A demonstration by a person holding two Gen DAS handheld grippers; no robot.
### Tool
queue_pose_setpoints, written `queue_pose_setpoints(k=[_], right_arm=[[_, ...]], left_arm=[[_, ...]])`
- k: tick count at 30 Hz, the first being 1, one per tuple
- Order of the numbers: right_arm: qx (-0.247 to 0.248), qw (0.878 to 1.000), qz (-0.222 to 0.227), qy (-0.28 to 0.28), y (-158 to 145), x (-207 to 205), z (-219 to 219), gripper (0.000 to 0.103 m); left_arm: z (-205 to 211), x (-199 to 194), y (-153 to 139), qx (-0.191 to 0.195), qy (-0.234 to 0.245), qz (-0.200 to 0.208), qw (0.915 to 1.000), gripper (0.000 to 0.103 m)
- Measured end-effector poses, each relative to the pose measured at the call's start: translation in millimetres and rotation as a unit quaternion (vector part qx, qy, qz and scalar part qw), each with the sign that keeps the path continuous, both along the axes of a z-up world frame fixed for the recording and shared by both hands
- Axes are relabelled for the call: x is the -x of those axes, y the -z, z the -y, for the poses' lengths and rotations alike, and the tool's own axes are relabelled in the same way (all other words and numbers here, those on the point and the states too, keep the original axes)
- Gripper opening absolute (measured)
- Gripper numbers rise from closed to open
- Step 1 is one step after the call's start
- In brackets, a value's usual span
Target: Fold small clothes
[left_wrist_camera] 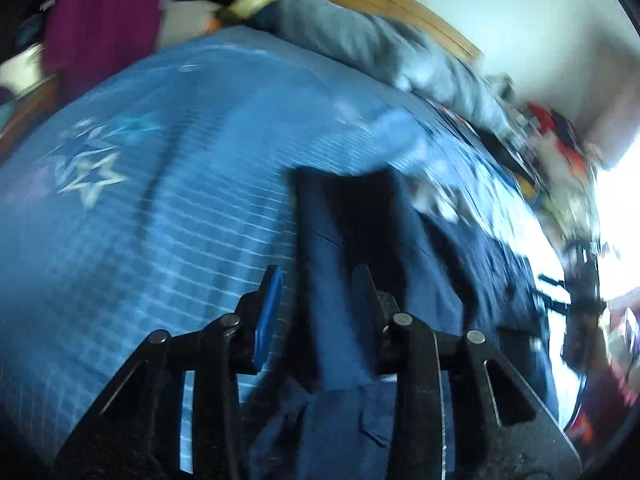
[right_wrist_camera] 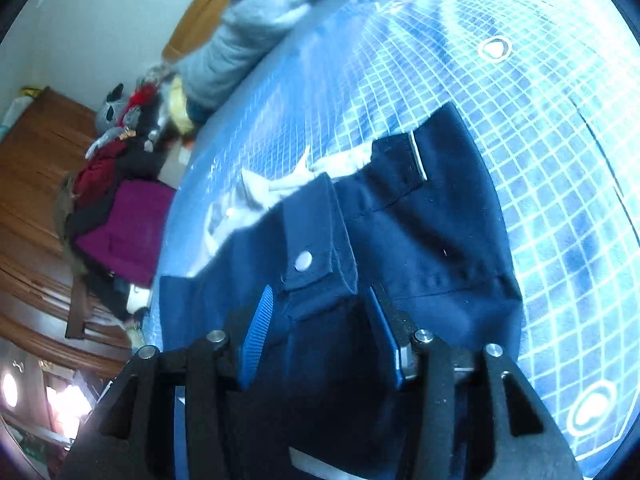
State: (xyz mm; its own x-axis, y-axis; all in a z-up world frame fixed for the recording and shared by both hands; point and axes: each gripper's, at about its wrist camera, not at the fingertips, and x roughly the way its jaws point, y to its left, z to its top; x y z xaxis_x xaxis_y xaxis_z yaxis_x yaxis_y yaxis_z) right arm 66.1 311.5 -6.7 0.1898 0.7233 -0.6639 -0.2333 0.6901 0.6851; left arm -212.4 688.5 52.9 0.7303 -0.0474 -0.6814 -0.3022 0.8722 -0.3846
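Note:
A dark navy pair of small trousers (left_wrist_camera: 360,240) lies on the blue checked bedsheet (left_wrist_camera: 180,200). In the blurred left wrist view, my left gripper (left_wrist_camera: 318,284) hovers low over the garment's left edge. Its jaws are apart, with cloth in the gap and no pad seen pressing. In the right wrist view the trousers (right_wrist_camera: 432,240) show a waistband flap with a metal snap (right_wrist_camera: 304,261). My right gripper (right_wrist_camera: 318,304) straddles that flap. Its blue pads (right_wrist_camera: 258,320) stand apart on either side of the cloth.
A white garment (right_wrist_camera: 280,184) lies crumpled on the sheet (right_wrist_camera: 520,120) just beyond the trousers. A grey quilt (right_wrist_camera: 248,28) is heaped at the bed's far edge. A magenta cloth (right_wrist_camera: 128,232) and a pile of clothes (right_wrist_camera: 120,136) sit beside a wooden wardrobe (right_wrist_camera: 36,168).

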Motion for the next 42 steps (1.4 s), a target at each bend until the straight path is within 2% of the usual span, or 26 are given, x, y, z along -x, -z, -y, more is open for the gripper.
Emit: queue_pose_setpoints(k=[3, 6, 8, 10, 13, 15, 16, 17, 18, 23, 26, 28, 32, 34, 35, 36, 39, 41, 42], right_arm=[[0.012, 1.0, 0.009, -0.019, 4, 0, -4, 0.054], [0.017, 0.999, 0.021, -0.032, 5, 1, -8, 0.054], [0.015, 0.999, 0.02, -0.032, 8, -1, -9, 0.054], [0.017, 0.999, 0.015, -0.032, 13, -4, -13, 0.053], [0.021, 0.999, 0.018, -0.039, 17, -11, -21, 0.052], [0.018, 0.999, 0.016, -0.04, 19, -17, -27, 0.052], [0.016, 0.999, 0.014, -0.042, 19, -19, -30, 0.046], [0.021, 0.999, 0.018, -0.044, 18, -20, -33, 0.035], [0.03, 0.998, 0.03, -0.042, 15, -19, -32, 0.007], [-0.016, 0.995, 0.094, -0.029, -30, 11, 2, 0.005], [-0.028, 0.994, 0.107, -0.018, -44, 36, 33, 0.005], [-0.017, 0.993, 0.11, -0.022, -41, 48, 41, 0.005], [0.001, 0.997, 0.08, -0.013, -15, 50, 51, 0.005], [0.04, 0.998, 0.053, -0.007, 2, 46, 55, 0.011], [0.063, 0.996, 0.055, 0.004, 1, 47, 58, 0.013], [0.077, 0.994, 0.071, 0.011, -5, 50, 61, 0.013], [0.111, 0.983, 0.143, 0.035, -40, 65, 68, 0.019], [0.097, 0.98, 0.173, 0.02, -55, 73, 60, 0.026], [0.088, 0.98, 0.178, -0.005, -56, 75, 48, 0.028]], left_arm=[[12, -18, 13, -0.023, 0.027, -0.03, 0.9989, 0.034], [10, -34, 50, -0.057, 0.023, -0.126, 0.9902, 0.035], [1, -25, 55, -0.037, 0.019, -0.1, 0.9941, 0.036], [-5, -19, 54, -0.023, 0.012, -0.095, 0.9952, 0.034], [-1, -17, 53, -0.047, 0.015, -0.095, 0.9942, 0.036], [0, -19, 53, -0.051, 0.014, -0.096, 0.994, 0.038], [-2, -19, 53, -0.048, 0.014, -0.095, 0.9942, 0.038], [-3, -18, 53, -0.045, 0.014, -0.093, 0.9946, 0.038], [-3, -19, 55, -0.041, 0.013, -0.091, 0.995, 0.038], [0, -29, 57, -0.032, 0.013, -0.085, 0.9958, 0.04], [-2, -26, 57, -0.024, 0.013, -0.08, 0.9964, 0.042], [-2, -26, 57, -0.023, 0.015, -0.079, 0.9965, 0.043], [-1, -27, 55, -0.024, 0.018, -0.08, 0.9963, 0.043], [0, -28, 51, -0.024, 0.015, -0.09, 0.9956, 0.043], [1, -28, 46, -0.028, 0.009, -0.101, 0.9945, 0.041], [3, -27, 36, -0.031, 0.008, -0.098, 0.9946, 0.04], [11, -17, 0, -0.032, 0.011, -0.031, 0.9989, 0.043], [11, -21, 1, -0.029, 0.013, -0.031, 0.999, 0.046], [10, -26, 10, -0.032, 0.01, -0.049, 0.9982, 0.046]])
